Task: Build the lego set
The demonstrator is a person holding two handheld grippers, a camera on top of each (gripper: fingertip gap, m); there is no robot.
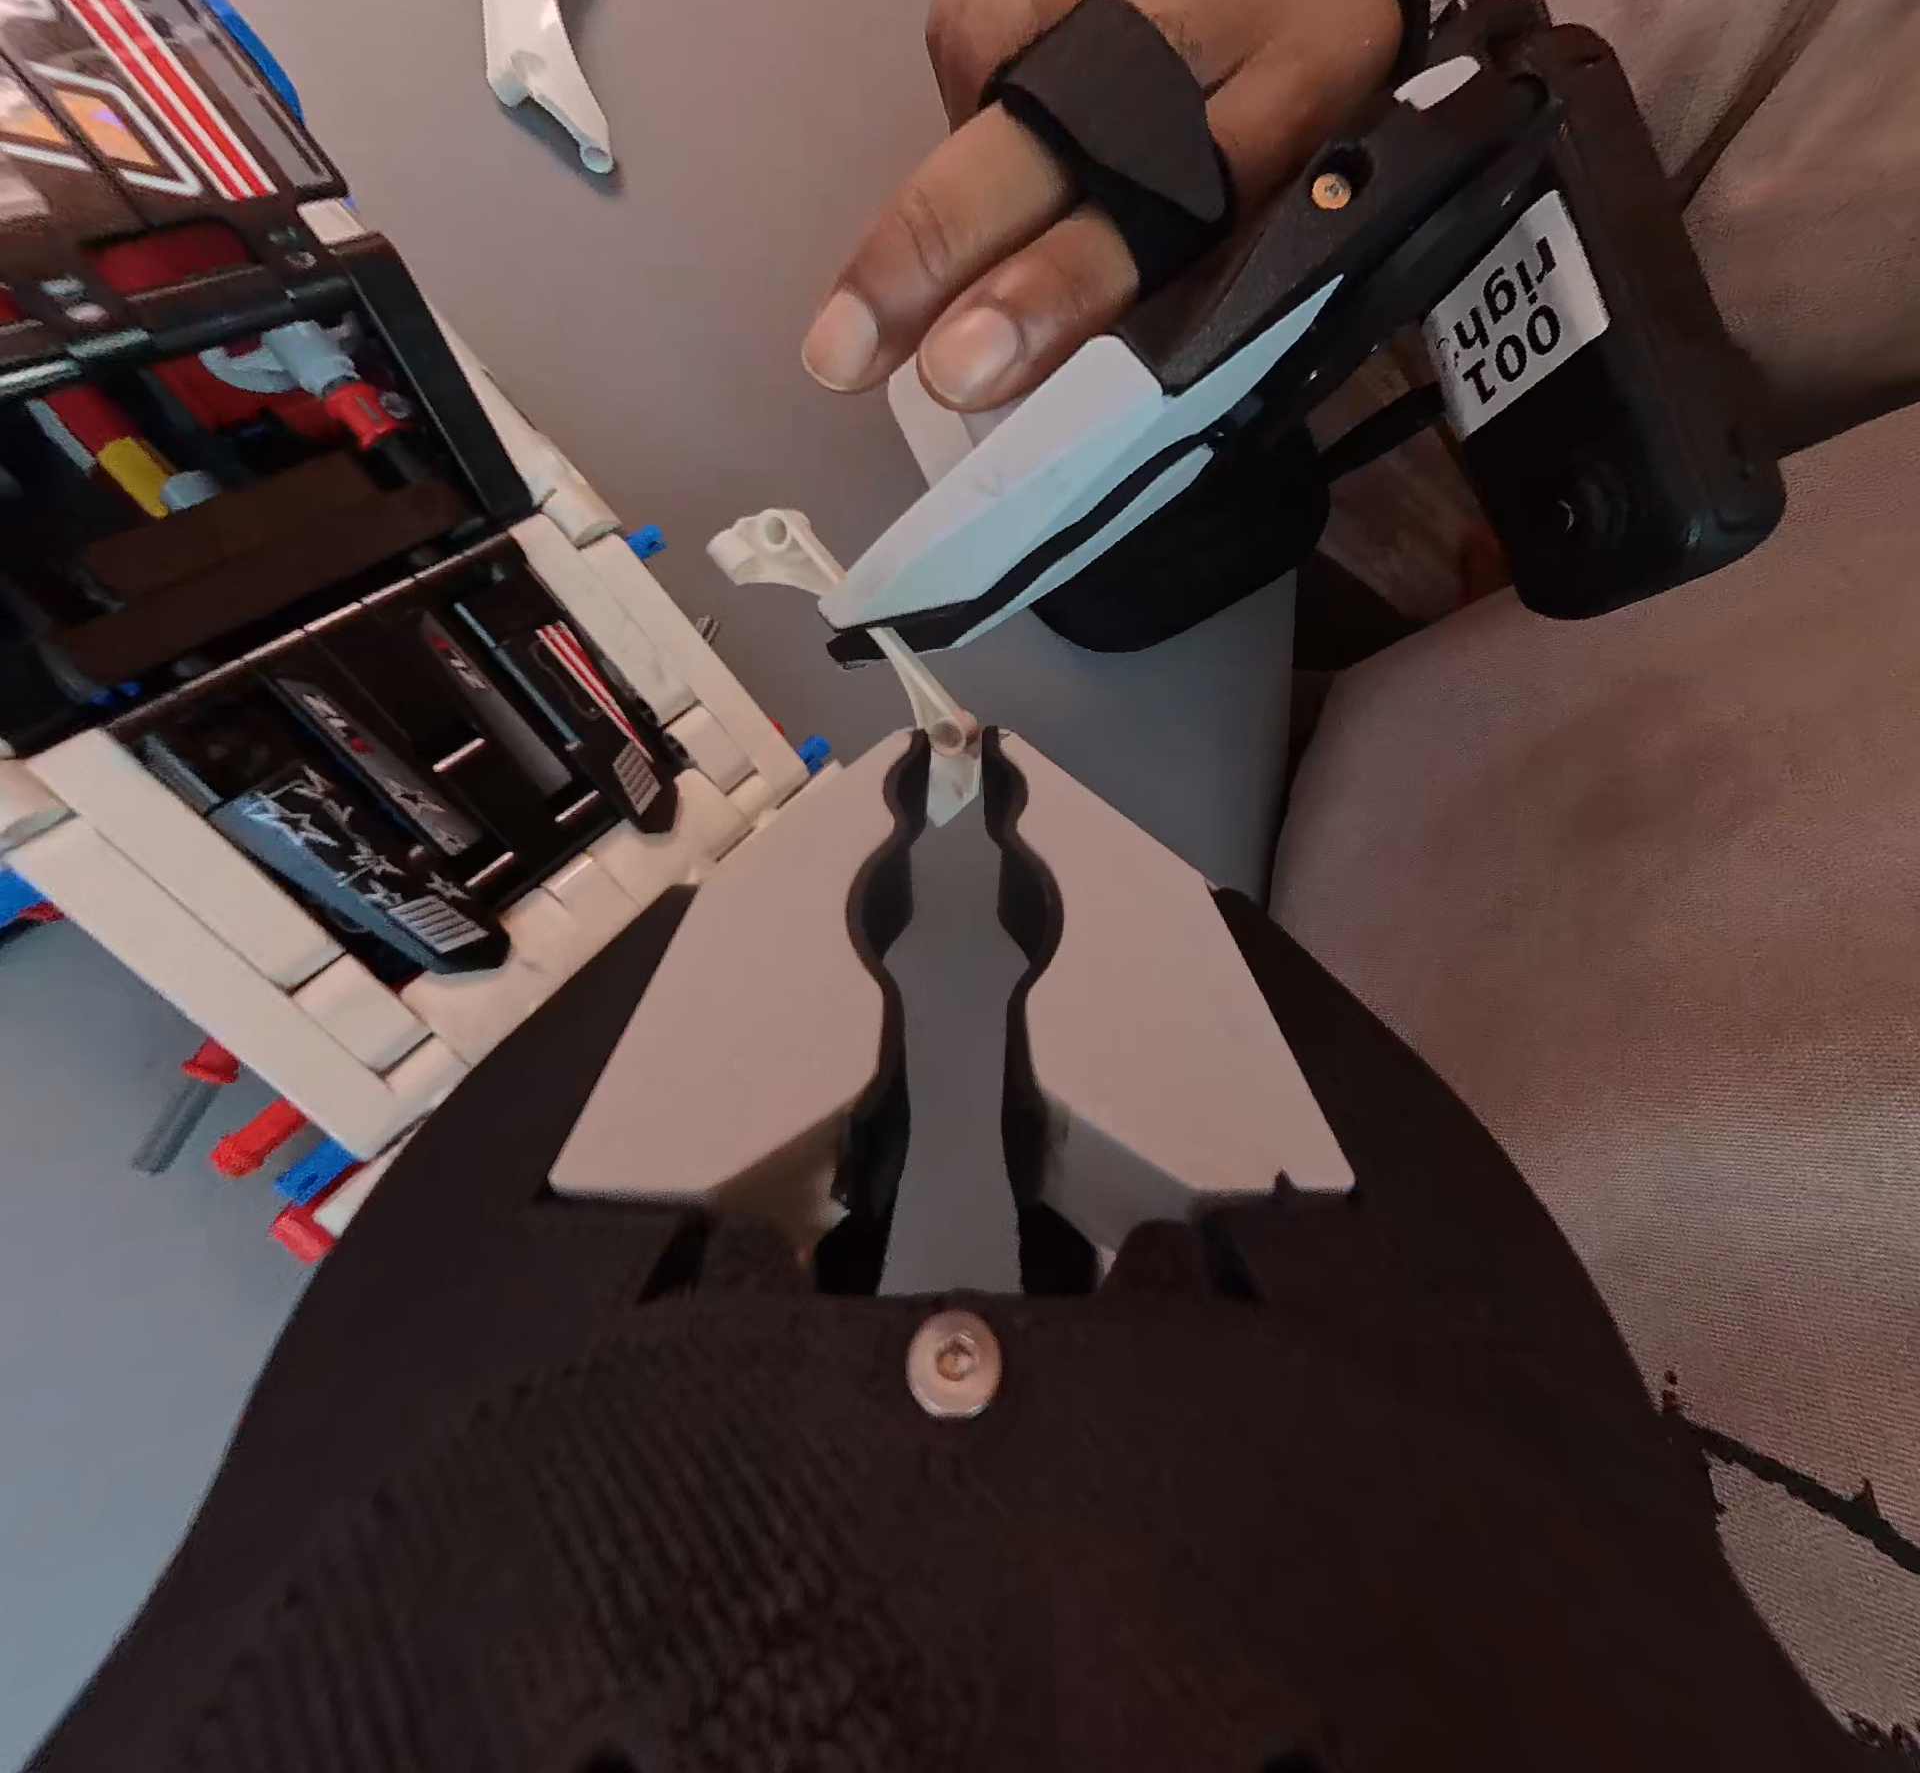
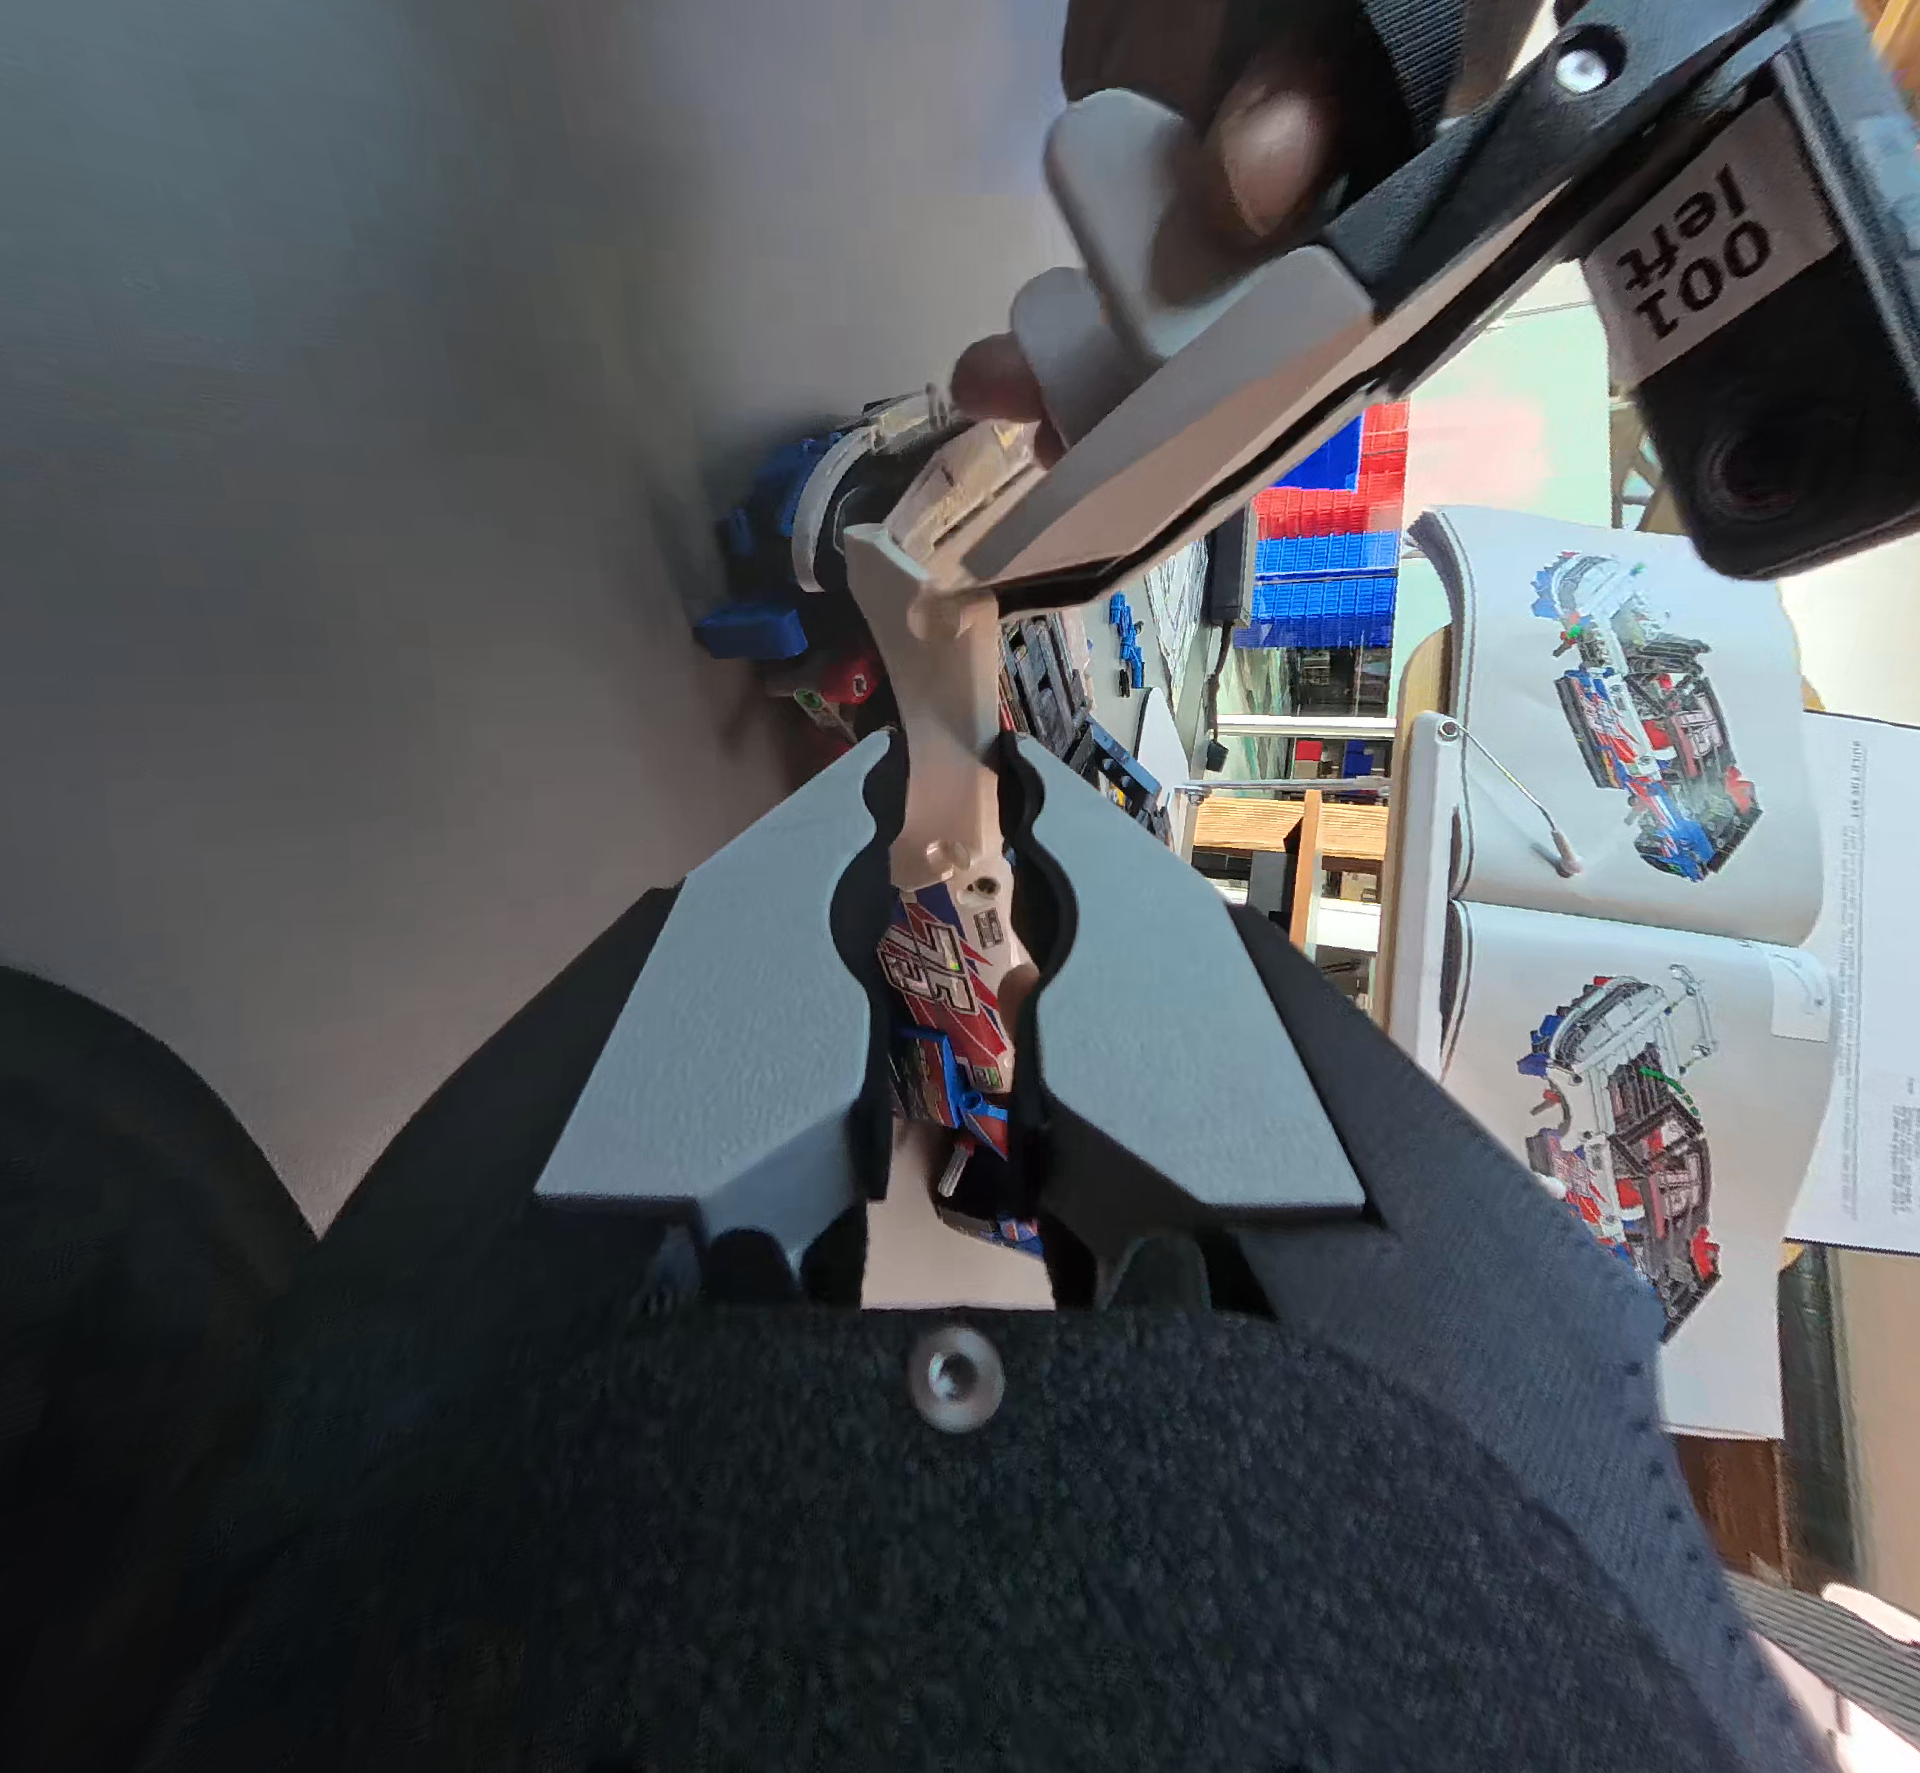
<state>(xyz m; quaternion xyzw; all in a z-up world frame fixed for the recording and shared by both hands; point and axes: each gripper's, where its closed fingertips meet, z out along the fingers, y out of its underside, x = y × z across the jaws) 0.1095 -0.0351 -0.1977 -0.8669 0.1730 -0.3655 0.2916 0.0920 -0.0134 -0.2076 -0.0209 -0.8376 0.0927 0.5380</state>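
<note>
1. Left wrist view first: the left gripper (image 1: 951, 747) has its jaws clenched on the low end of a thin white curved piece (image 1: 920, 674), pinched right at the fingertips.
2. Same view, the right gripper (image 1: 862, 637) comes in from the upper right with a hand (image 1: 1122, 113) on it, and its jaws are clamped on the middle of that same piece. So both grippers hold one part, up in the air over the grey counter (image 1: 727, 165).
3. The far end of the piece, the bit with pin holes, sticks out past the right gripper toward the upper left.
4. The big lego car (image 1: 343, 643) sits on the counter at left: white sills, black panels, red and blue bits poking out along its lower edge.
5. A second white curved panel (image 1: 540, 19) lies on the counter by itself near the top, well apart from the car.
6. Right wrist view: the right gripper (image 2: 945, 757) grips the white piece (image 2: 940, 684) between its tips, and the left gripper (image 2: 961, 580) bites the other end from the upper right.
7. Behind them there's a blurry blue and white sub-build (image 2: 790, 560) on the counter (image 2: 312, 269), and a stickered part of the car (image 2: 951, 985) shows through the gap in the jaws.
8. An open manual (image 2: 1621, 892) lies off to the right.
</note>
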